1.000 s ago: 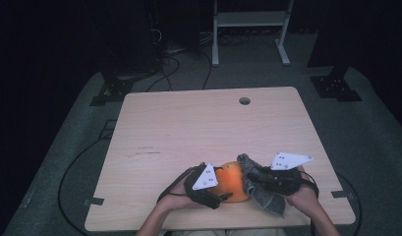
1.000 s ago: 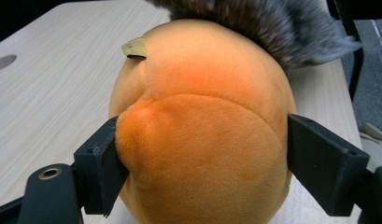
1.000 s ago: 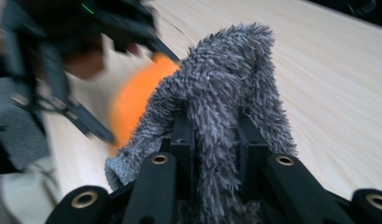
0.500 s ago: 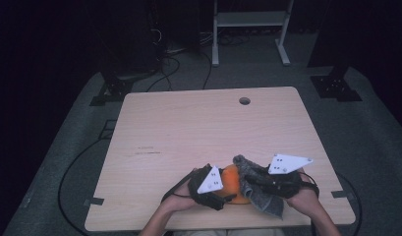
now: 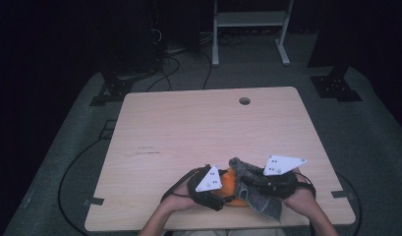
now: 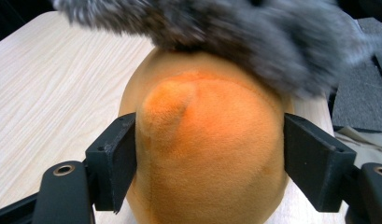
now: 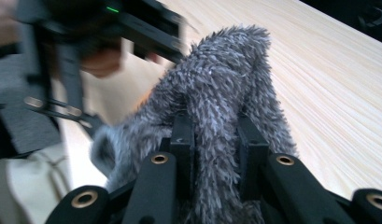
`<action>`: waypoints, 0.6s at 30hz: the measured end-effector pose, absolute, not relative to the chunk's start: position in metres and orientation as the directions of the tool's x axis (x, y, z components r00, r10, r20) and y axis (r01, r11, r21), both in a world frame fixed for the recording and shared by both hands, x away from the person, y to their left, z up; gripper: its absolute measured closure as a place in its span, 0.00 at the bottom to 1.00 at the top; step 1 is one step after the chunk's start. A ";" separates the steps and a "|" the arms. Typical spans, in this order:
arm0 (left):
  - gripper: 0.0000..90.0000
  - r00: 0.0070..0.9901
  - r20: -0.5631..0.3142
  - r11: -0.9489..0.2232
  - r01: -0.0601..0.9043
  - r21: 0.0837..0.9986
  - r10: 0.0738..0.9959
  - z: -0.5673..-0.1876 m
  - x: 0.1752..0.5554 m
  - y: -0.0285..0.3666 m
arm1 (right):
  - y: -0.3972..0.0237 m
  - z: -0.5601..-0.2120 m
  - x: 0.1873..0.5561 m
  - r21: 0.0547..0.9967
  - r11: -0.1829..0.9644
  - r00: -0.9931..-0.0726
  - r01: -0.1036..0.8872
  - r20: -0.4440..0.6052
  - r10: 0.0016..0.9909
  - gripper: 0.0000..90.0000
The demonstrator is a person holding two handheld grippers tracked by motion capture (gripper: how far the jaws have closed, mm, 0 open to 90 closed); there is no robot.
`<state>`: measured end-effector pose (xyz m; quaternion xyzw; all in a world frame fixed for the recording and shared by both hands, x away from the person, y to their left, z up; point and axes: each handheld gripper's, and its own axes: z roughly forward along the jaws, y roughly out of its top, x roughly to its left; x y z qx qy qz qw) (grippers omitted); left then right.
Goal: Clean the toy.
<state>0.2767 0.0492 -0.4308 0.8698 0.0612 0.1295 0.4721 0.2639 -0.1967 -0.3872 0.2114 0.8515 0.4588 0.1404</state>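
Observation:
An orange plush toy point(image 6: 209, 149) sits near the table's front edge, and my left gripper point(image 6: 209, 163) is shut on it, one jaw pressed against each side. In the high view the orange plush toy point(image 5: 229, 184) peeks out between the two grippers. A shaggy grey cloth point(image 7: 221, 102) is pinched between the jaws of my right gripper point(image 7: 216, 140) and drapes over the top of the toy. That grey cloth point(image 5: 252, 189) hangs down toward the front edge in the high view. My left gripper point(image 5: 223, 189) and my right gripper point(image 5: 247, 179) sit close together there.
The light wooden table point(image 5: 198, 128) has a round cable hole point(image 5: 244, 101) near its far edge. A white metal stand point(image 5: 247, 29) and cables lie on the floor behind the table. Grey carpet surrounds it.
Both grippers stayed near the front edge. The grey cloth has shifted leftward over the orange toy, covering more of it.

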 end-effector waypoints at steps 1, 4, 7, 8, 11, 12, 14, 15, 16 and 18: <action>0.27 0.960 0.162 -0.543 -0.012 0.840 0.229 -0.432 0.277 0.050 | -0.202 -0.390 0.267 0.837 0.489 -0.859 0.244 -0.047 0.509 0.80; 0.27 0.964 0.139 -0.531 0.002 0.848 0.226 -0.434 0.279 0.051 | -0.218 -0.397 0.272 0.837 0.463 -0.839 0.292 -0.008 0.544 0.80; 0.27 0.967 0.151 -0.542 -0.016 0.840 0.206 -0.435 0.278 0.049 | -0.225 -0.398 0.271 0.838 0.439 -0.824 0.323 0.021 0.567 0.80; 0.27 0.967 0.158 -0.543 -0.025 0.840 0.200 -0.436 0.276 0.048 | -0.223 -0.396 0.270 0.840 0.440 -0.828 0.317 0.018 0.561 0.80; 0.27 0.967 0.170 -0.551 -0.039 0.833 0.190 -0.436 0.275 0.048 | -0.205 -0.385 0.262 0.855 0.456 -0.855 0.249 -0.027 0.517 0.80; 0.27 0.968 0.170 -0.552 -0.040 0.833 0.186 -0.435 0.275 0.049 | -0.200 -0.382 0.260 0.853 0.468 -0.861 0.232 -0.044 0.506 0.80; 0.25 0.969 0.165 -0.549 -0.039 0.835 0.183 -0.435 0.275 0.050 | -0.191 -0.380 0.256 0.852 0.482 -0.875 0.206 -0.060 0.481 0.80; 0.22 0.969 0.154 -0.545 -0.026 0.838 0.192 -0.434 0.276 0.051 | -0.187 -0.382 0.256 0.846 0.492 -0.877 0.204 -0.065 0.475 0.80; 0.18 0.968 0.134 -0.545 0.004 0.838 0.213 -0.432 0.277 0.049 | -0.186 -0.386 0.256 0.845 0.491 -0.877 0.213 -0.057 0.477 0.80; 0.10 0.964 0.107 -0.545 0.045 0.837 0.244 -0.431 0.278 0.045 | -0.187 -0.392 0.257 0.855 0.463 -0.874 0.235 -0.023 0.485 0.80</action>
